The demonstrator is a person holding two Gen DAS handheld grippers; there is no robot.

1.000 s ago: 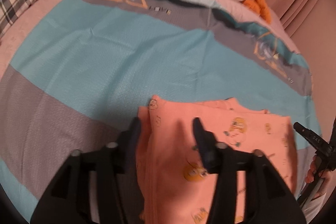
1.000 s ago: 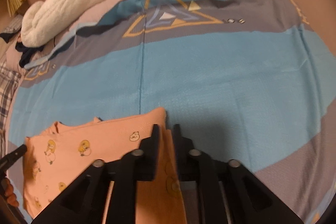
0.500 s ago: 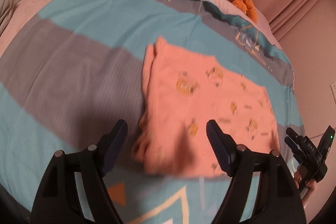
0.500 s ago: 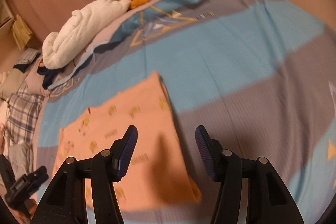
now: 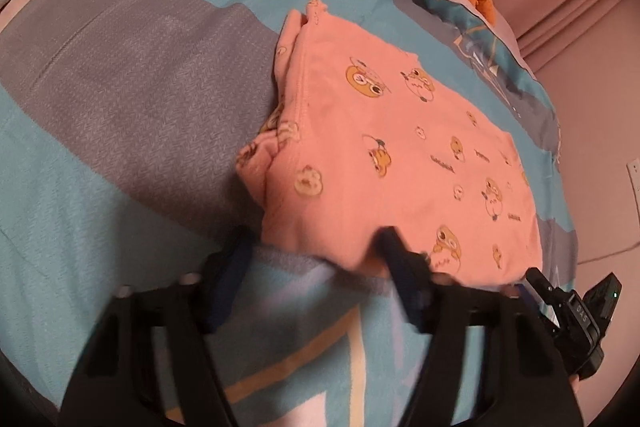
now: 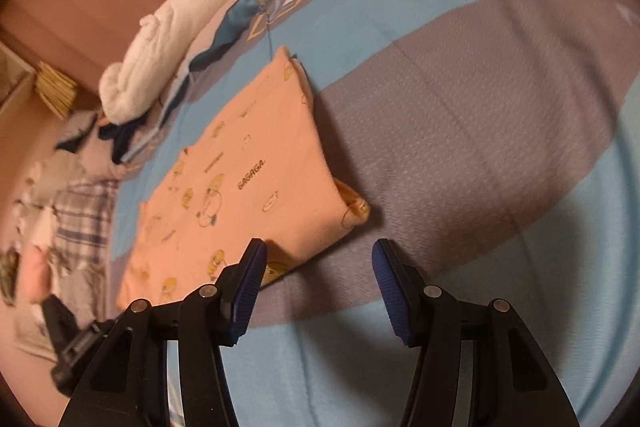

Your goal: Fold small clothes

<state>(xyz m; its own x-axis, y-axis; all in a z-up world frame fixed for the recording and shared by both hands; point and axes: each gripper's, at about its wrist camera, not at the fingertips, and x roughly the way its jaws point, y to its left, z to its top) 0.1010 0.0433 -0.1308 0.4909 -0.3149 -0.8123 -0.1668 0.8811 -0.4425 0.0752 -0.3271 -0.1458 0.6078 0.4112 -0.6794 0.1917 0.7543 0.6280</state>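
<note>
Nearest the camera, the left gripper (image 5: pixel 316 251) has just been closing and stands half-wide at the near hem of the peach garment (image 5: pixel 392 155), with that hem's corner between the jaws. No clamp shows through the blur. The right gripper (image 6: pixel 318 259) stands equally half-wide, holding nothing, just beside the garment's (image 6: pixel 244 187) near corner. The garment lies folded flat on the striped bedspread (image 5: pixel 132 87). If only one side bites, the lift could skew the fold. Beyond, loose layers bunch at the left edge and may spill out.
</note>
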